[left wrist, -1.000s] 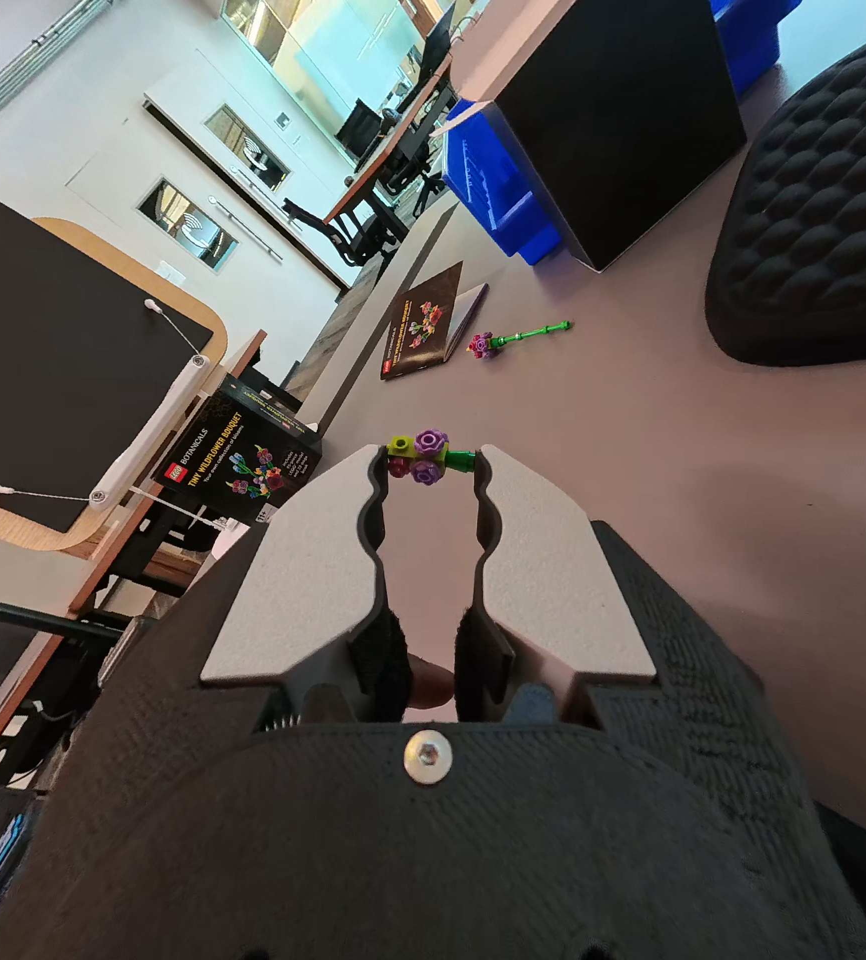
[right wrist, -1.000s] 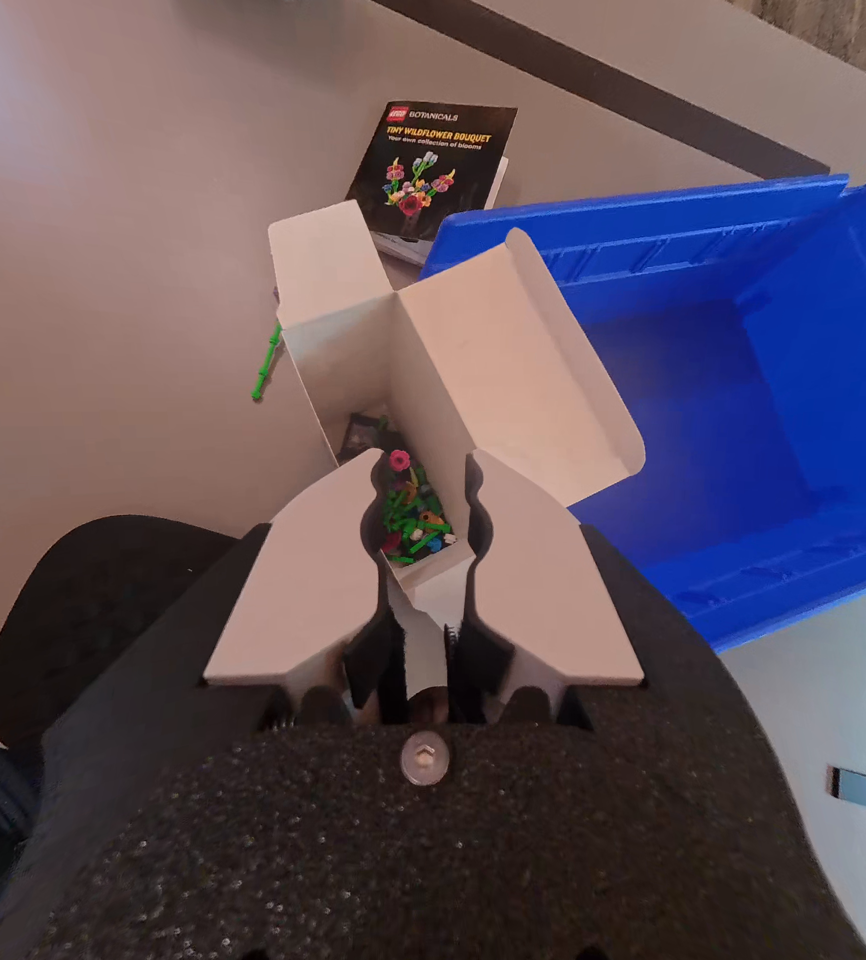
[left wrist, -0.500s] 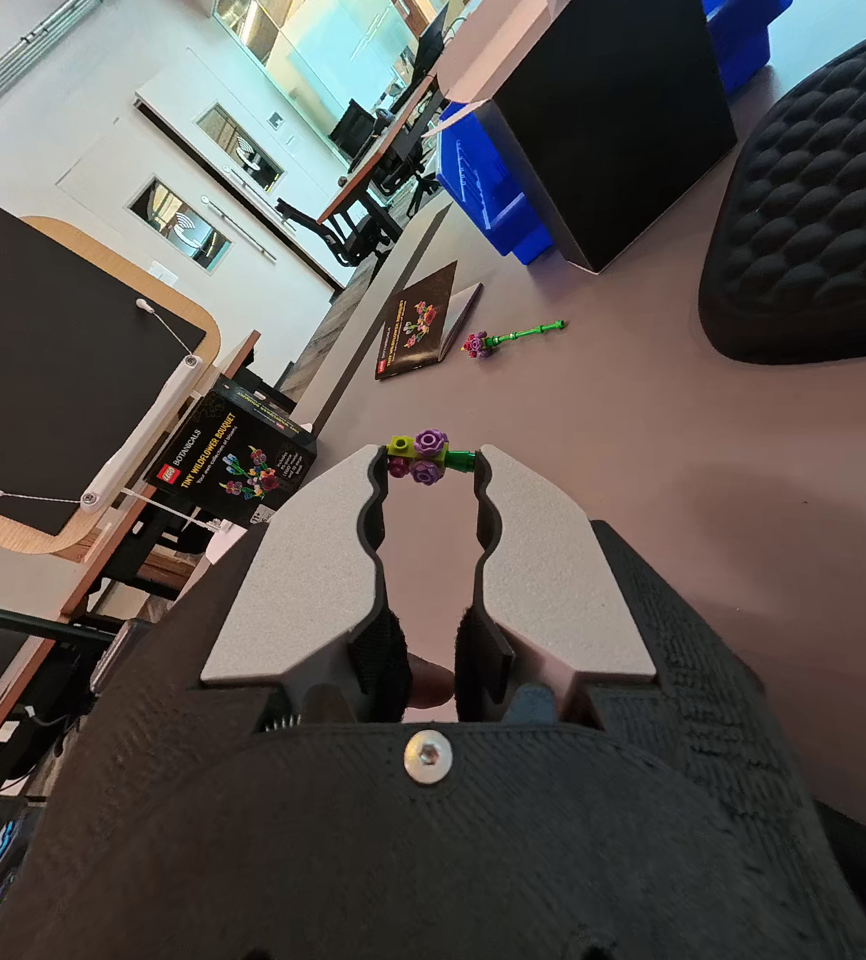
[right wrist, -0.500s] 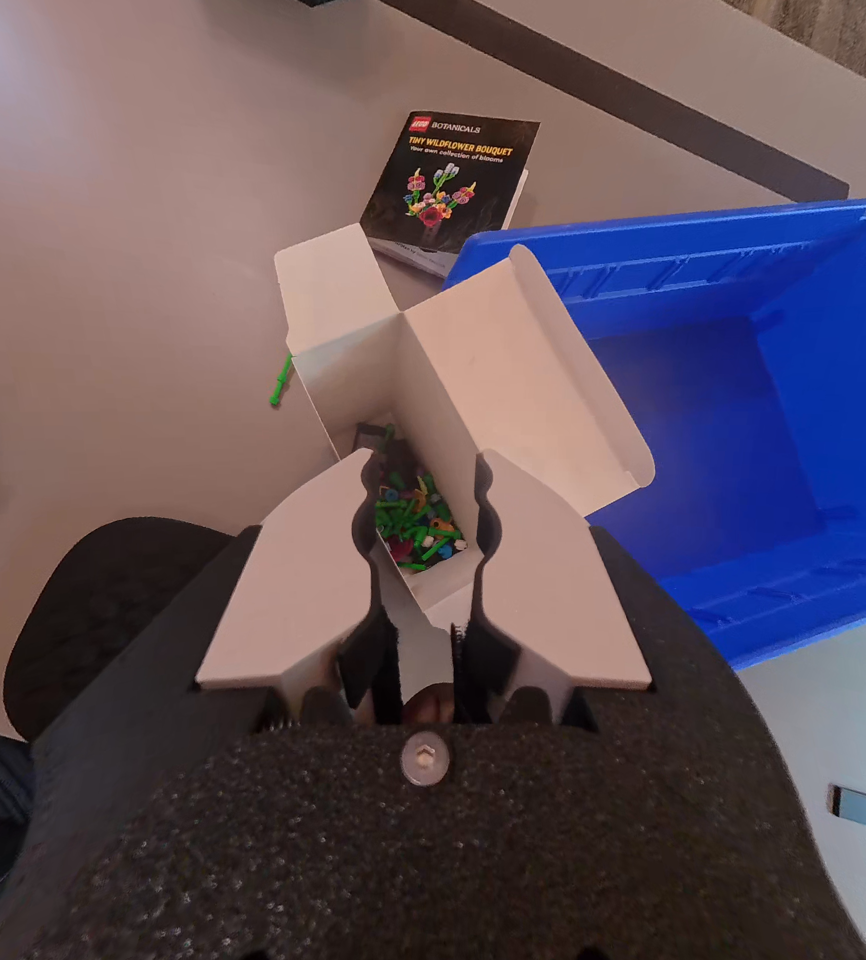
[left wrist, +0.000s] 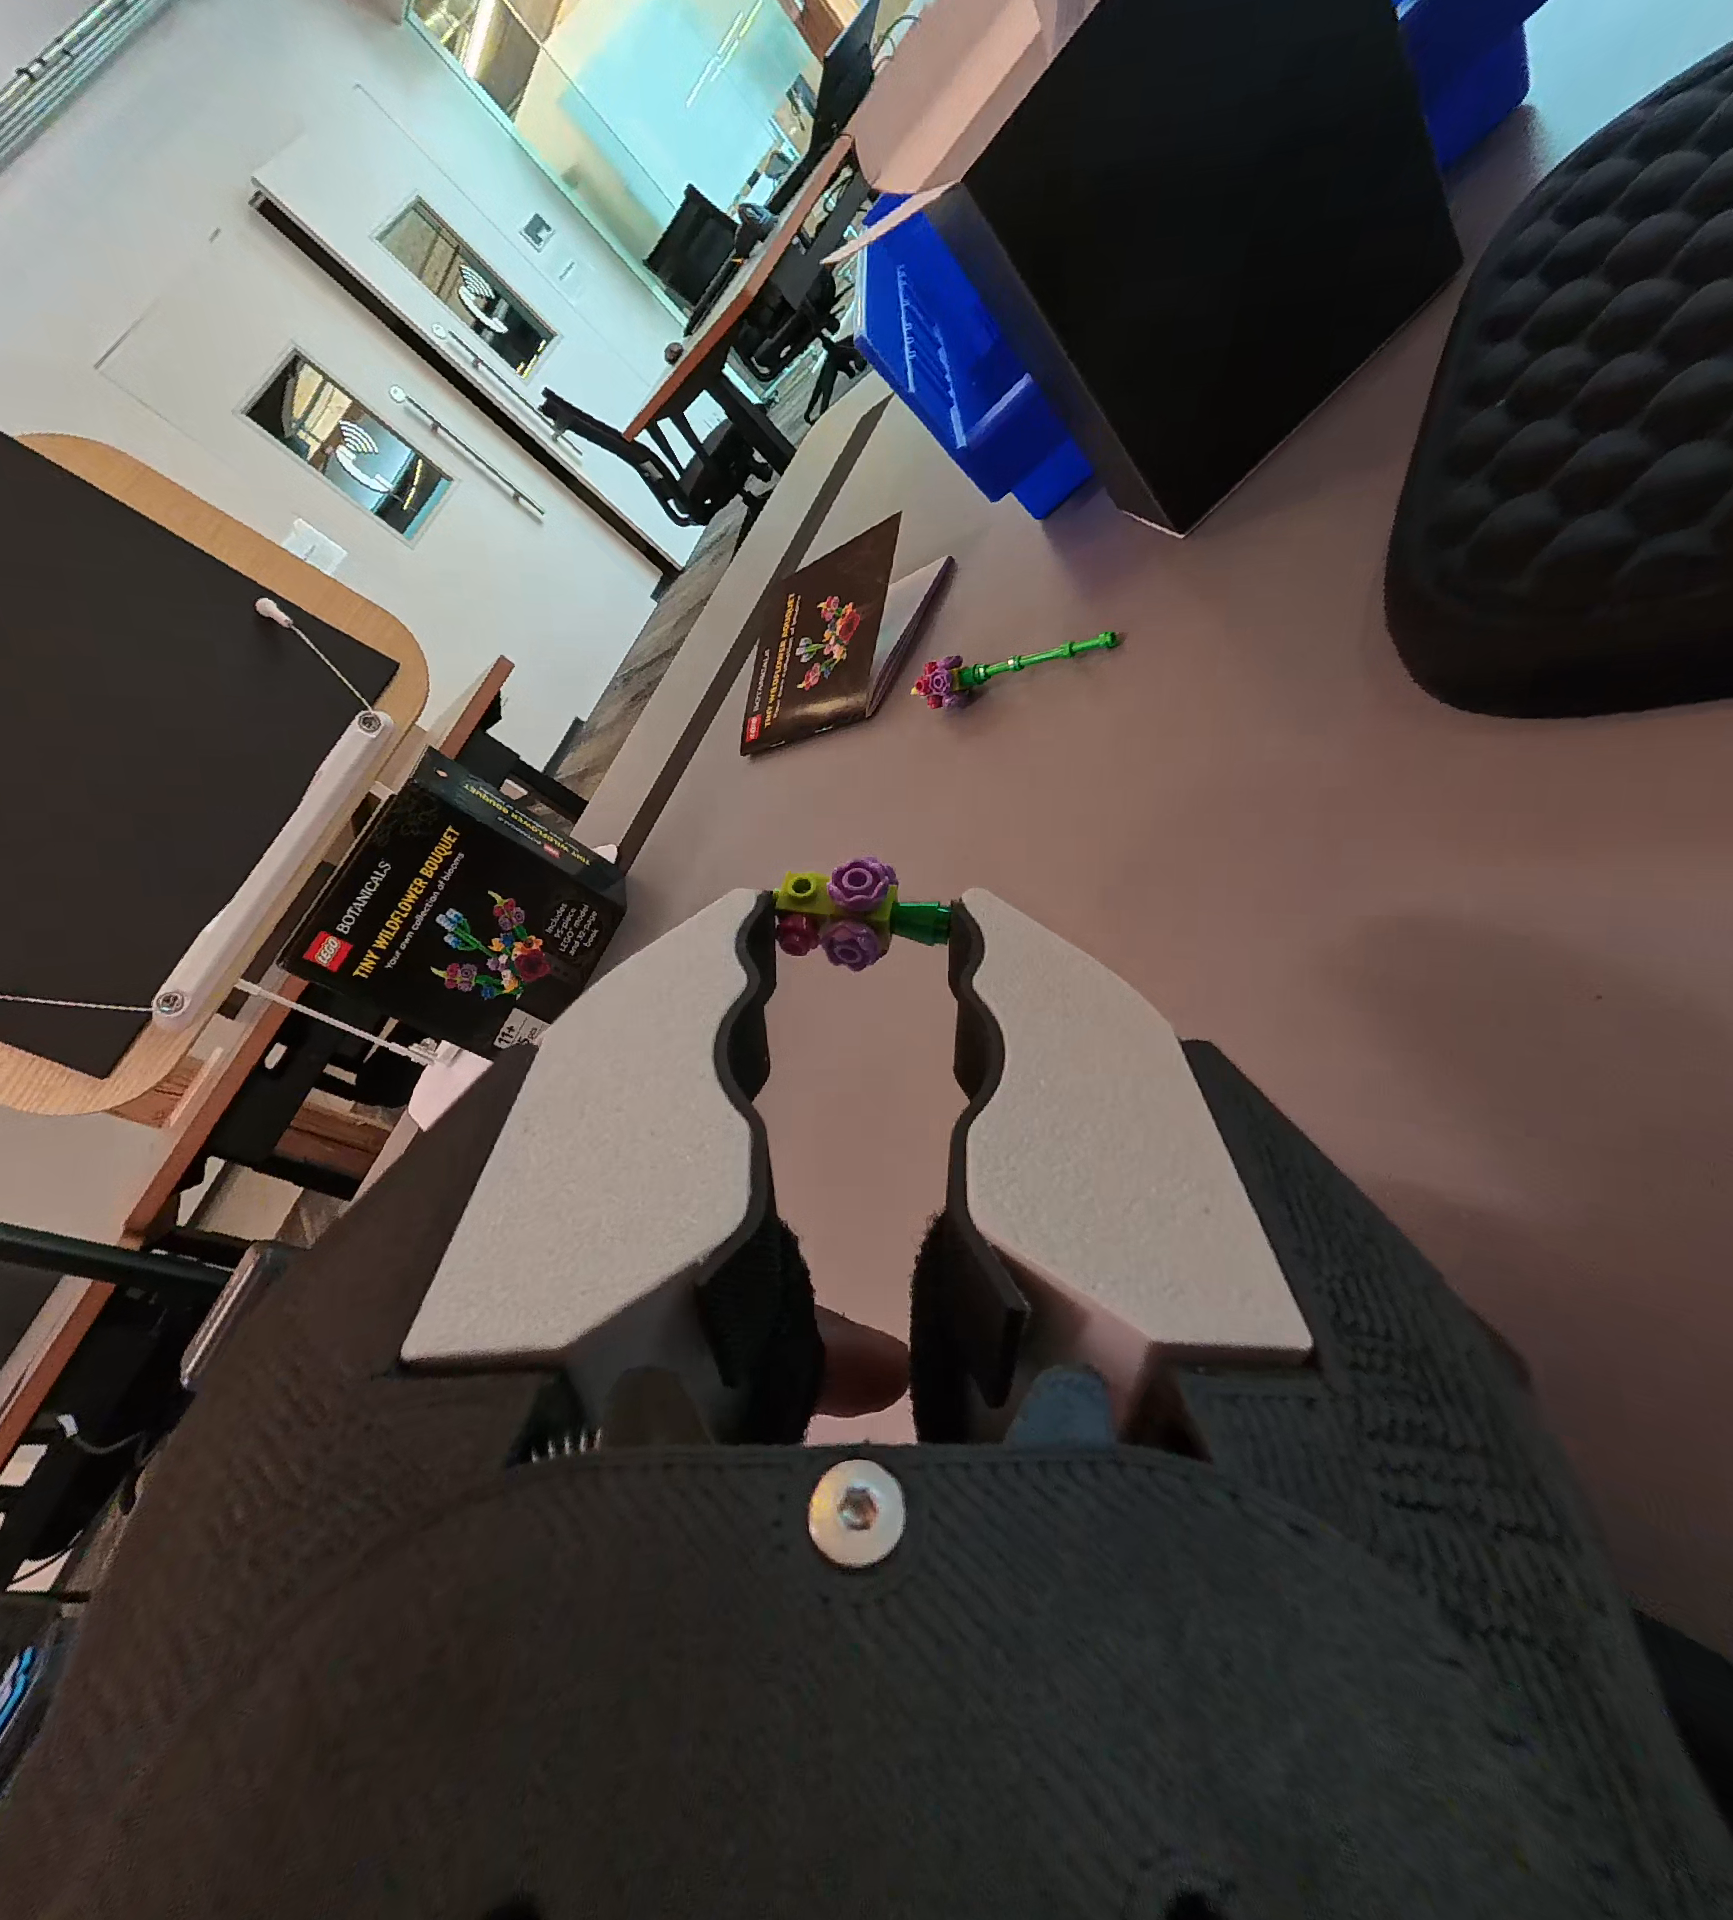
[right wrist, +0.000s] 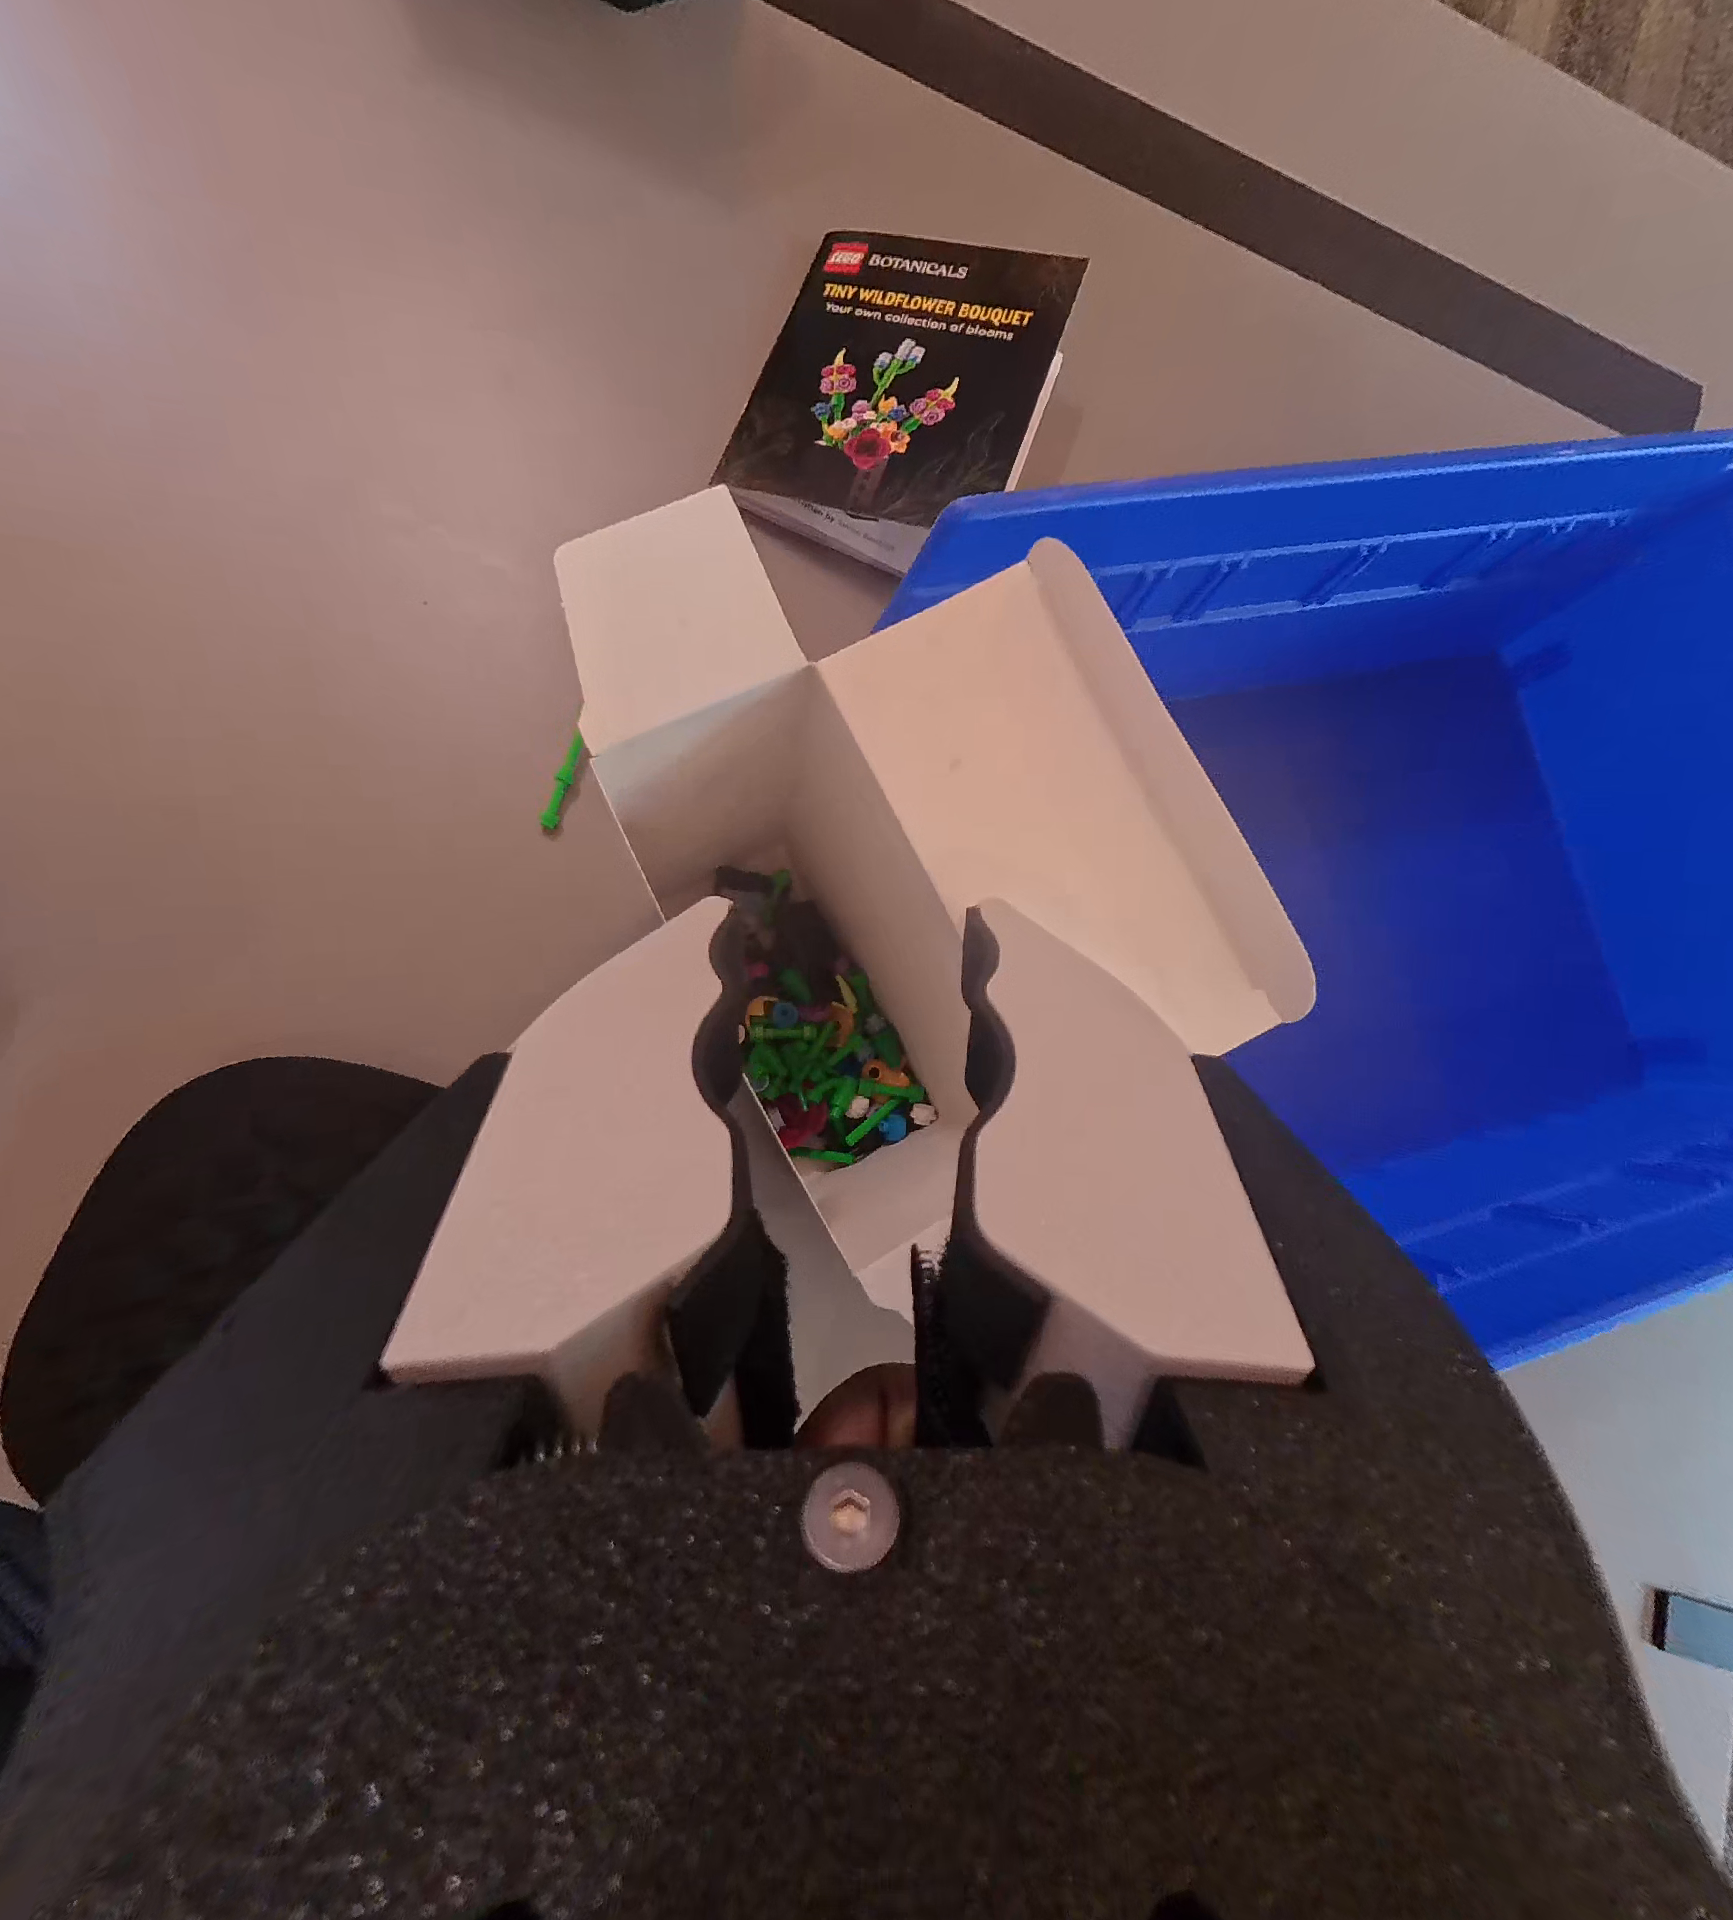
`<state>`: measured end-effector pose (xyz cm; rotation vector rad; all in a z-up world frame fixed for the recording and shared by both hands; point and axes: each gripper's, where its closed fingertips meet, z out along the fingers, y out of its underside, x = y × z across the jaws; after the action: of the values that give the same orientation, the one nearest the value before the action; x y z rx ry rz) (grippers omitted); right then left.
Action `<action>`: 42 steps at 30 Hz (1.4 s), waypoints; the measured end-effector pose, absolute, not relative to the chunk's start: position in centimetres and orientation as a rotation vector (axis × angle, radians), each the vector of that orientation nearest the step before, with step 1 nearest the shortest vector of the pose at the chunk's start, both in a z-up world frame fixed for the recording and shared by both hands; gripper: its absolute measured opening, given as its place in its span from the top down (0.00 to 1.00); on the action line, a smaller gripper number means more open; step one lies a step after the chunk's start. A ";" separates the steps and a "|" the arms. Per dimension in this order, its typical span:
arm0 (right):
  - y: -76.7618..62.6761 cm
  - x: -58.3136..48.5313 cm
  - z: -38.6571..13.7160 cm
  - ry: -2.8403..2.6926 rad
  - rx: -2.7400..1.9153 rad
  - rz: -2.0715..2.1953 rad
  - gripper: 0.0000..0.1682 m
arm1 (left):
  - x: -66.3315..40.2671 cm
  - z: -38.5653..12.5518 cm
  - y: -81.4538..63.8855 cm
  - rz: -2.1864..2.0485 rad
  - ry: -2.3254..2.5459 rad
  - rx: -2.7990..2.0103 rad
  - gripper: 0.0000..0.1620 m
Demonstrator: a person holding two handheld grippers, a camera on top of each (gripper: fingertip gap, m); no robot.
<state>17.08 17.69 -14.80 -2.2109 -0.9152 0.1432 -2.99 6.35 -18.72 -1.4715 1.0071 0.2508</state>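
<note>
The left gripper point(left wrist: 857, 925) is pinching a little toy flower bunch point(left wrist: 841, 912) at its tips over the grey table point(left wrist: 1309, 987), while the right gripper point(right wrist: 846, 920) is hanging with tongs spread over the open white box point(right wrist: 966, 748) of small pieces point(right wrist: 820, 1060) beside the blue bin point(right wrist: 1464, 831)

Left wrist view: bright, cool daylight from large windows point(left wrist: 633, 94) far off, slightly blown out. Table point(left wrist: 1361, 935) evenly lit, soft broad shadow right of centre. Strong wide-angle bending at edges; walls lean. Centre sharp, near housing soft.

Right wrist view: dimmer, warmer. Blue bin point(right wrist: 1464, 779) saturated, no glare. White box flaps point(right wrist: 997, 748) bright, not clipped. Bottom corners blurred; straight edges bow outward.
</note>
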 end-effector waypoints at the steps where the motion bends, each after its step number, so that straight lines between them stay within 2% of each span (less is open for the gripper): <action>1: 17.7 17.1 -14.8 -0.912 -2.203 0.145 0.76 | -3.1 -18.8 6.4 0.253 1.007 -1.473 0.80; 42: 18.0 17.0 -14.8 -0.894 -2.186 0.198 0.76 | -3.7 -19.3 6.1 0.277 1.032 -1.494 0.80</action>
<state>17.05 18.02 -14.84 -2.1864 -0.8941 0.1976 -3.72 6.12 -19.30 -1.4944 1.0325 0.2765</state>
